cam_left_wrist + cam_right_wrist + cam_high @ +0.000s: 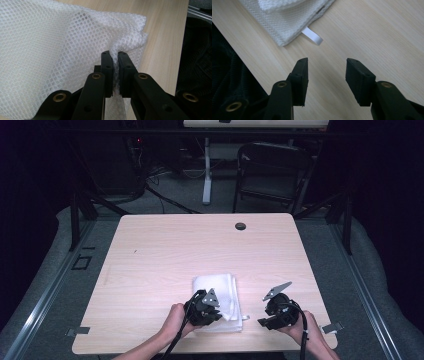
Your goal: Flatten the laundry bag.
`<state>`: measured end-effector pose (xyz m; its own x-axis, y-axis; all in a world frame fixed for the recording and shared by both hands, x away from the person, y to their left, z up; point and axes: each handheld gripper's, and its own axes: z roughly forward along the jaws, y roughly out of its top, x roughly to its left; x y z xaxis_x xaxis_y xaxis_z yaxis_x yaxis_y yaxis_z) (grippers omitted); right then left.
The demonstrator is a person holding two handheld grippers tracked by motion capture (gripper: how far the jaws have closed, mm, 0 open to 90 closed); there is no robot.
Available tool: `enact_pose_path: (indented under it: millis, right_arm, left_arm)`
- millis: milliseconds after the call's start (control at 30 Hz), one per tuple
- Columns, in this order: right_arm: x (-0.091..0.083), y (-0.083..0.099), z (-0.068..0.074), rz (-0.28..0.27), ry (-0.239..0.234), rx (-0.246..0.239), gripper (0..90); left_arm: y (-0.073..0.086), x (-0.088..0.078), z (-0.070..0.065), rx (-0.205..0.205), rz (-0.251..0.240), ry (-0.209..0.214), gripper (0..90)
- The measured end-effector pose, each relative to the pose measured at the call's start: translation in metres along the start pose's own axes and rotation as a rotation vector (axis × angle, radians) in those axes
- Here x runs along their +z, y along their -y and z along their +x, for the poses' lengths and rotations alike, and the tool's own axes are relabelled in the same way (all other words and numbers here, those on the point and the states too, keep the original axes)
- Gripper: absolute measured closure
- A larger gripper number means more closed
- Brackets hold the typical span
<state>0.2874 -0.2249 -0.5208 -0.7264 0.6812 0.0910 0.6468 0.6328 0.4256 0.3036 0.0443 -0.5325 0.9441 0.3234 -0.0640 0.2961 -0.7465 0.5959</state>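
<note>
1. Towel: white, mesh-textured, folded; lies on the counter toward the near edge, a little right of centre. In the left gripper view the weave shows as a fine honeycomb, with one fold raised and puckered.
2. Left gripper: held in the person's left hand at the towel's near left corner, partly over the cloth. Its jaws are closed on a pinch of the towel's raised fold; in the left gripper view the cloth is squeezed into the narrow gap between the two black pads.
3. Right gripper: held in the right hand, just right of the towel and apart from it, above bare counter. Its jaws stand partly apart, with nothing between them; wood grain shows through the gap.
4. Tag: a small white ribbon loop, sticking out from the towel's hem, flat on the wood. In the right gripper view it lies just beyond the jaw tips, untouched.
5. Counter: light wood, rounded corners, with a dark round grommet near the far edge.
6. Chair: dark, folding, on the floor beyond the counter.
</note>
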Motion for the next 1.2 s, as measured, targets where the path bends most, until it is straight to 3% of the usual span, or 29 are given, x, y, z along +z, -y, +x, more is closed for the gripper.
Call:
enact_pose_path:
  millis: [300,367,467,567,700,733,867,967,1200]
  right_arm:
    - [0.016,-0.018,0.019,0.004,-0.032,-0.084,76.5]
    - [0.026,-0.029,0.028,-0.019,-0.040,-0.116,85.2]
    - [0.032,-0.035,0.032,-0.042,-0.047,-0.131,90.0]
    - [0.045,-0.042,0.037,-0.065,-0.040,-0.134,90.0]
    - [0.059,-0.047,0.038,-0.037,-0.048,-0.124,90.0]
    - [0.064,-0.048,0.038,-0.008,-0.031,-0.139,90.0]
    - [0.067,-0.046,0.039,-0.045,-0.053,-0.111,90.0]
    - [0.065,-0.047,0.037,-0.022,-0.051,-0.141,90.0]
    - [0.066,-0.046,0.038,-0.022,-0.050,-0.142,90.0]
  left_arm:
    - [0.000,-0.002,0.001,-0.015,-0.020,-0.003,84.8]
    - [0.000,-0.003,0.001,-0.017,-0.024,-0.009,84.8]
    - [0.001,-0.003,0.002,-0.026,-0.033,-0.010,84.8]
    - [0.001,-0.005,0.003,-0.027,-0.038,-0.017,84.8]
    - [0.002,-0.007,0.003,-0.032,-0.040,-0.028,84.8]
    - [0.002,-0.007,0.003,-0.032,-0.038,-0.031,84.8]
    - [0.003,-0.009,0.003,-0.033,-0.044,-0.044,84.9]
    - [0.003,-0.012,0.004,-0.046,-0.066,-0.051,85.0]
    - [0.006,-0.019,0.004,-0.049,-0.065,-0.067,84.9]
